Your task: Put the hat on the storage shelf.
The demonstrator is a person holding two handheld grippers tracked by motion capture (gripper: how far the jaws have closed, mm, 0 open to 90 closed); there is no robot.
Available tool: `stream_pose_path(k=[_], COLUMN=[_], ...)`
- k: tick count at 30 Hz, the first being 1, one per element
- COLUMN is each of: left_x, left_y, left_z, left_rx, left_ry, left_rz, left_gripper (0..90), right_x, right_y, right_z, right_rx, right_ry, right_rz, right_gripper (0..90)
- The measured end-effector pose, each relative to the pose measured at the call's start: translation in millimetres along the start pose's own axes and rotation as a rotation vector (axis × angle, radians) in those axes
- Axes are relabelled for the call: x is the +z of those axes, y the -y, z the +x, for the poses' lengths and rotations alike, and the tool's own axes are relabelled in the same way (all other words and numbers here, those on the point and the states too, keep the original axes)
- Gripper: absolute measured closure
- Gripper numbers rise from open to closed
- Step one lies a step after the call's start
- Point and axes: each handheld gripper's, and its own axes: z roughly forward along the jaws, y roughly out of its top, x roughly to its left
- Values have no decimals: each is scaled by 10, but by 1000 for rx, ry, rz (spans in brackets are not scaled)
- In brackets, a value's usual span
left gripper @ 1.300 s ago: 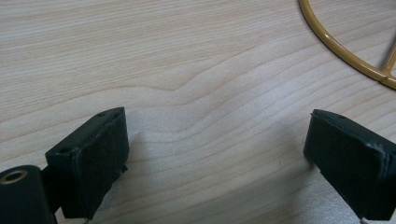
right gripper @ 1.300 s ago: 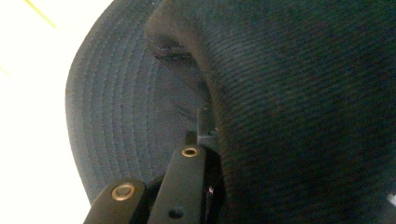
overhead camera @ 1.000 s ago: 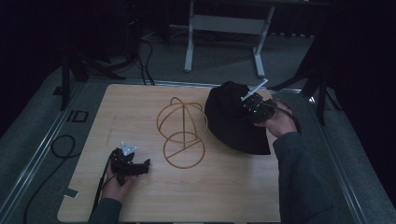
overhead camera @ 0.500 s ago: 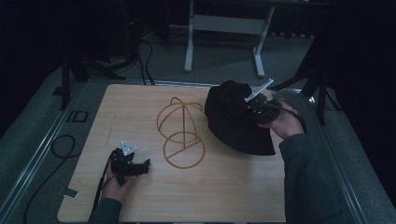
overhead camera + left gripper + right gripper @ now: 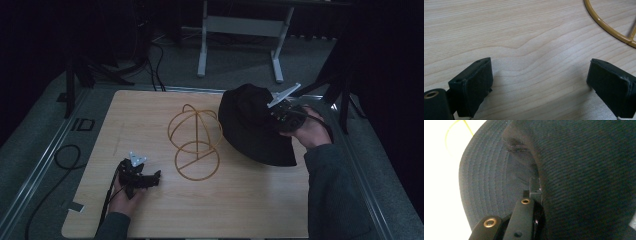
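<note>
Hat (image 5: 252,127), black w/ a wide brim, is at the right side of the table (image 5: 240,210), tilted up, its crown toward the wire stand (image 5: 195,142) and just beside it. Right gripper (image 5: 279,116) has the hat by the fabric: in the right gripper view the jaws are closed tight on the cloth (image 5: 574,182), approx. where brim and crown meet, no gap visible between them. Left gripper (image 5: 150,179) rests on the table near the front left, near the stand's base ring but apart from it; in the left gripper view its fingers (image 5: 474,82) stand wide open w/ nothing between them, only bare wood and a piece of the yellow ring (image 5: 609,27) at the top corner.

Step in hand, as I judge it: carrying the hat toward the stand, probably to hang it over the wire dome. Next move calls for lifting the hat higher, so the brim clears the top of the dome, then turning the opening downward and centering the crown over the wires before letting go. Left gripper maybe must hold the base ring, as the stand looks light and can slide.
</note>
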Motion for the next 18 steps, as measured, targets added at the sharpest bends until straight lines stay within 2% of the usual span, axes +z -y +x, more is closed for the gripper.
stream_pose_path(k=[18], left_x=[0], left_y=[0], left_z=[-1], left_rx=[-1], left_ry=[0], left_rz=[0], left_gripper=[70], right_x=[-190], right_y=[54], right_z=[-32], right_rx=[-25], right_ry=[2], right_rz=[-31], right_gripper=[872])
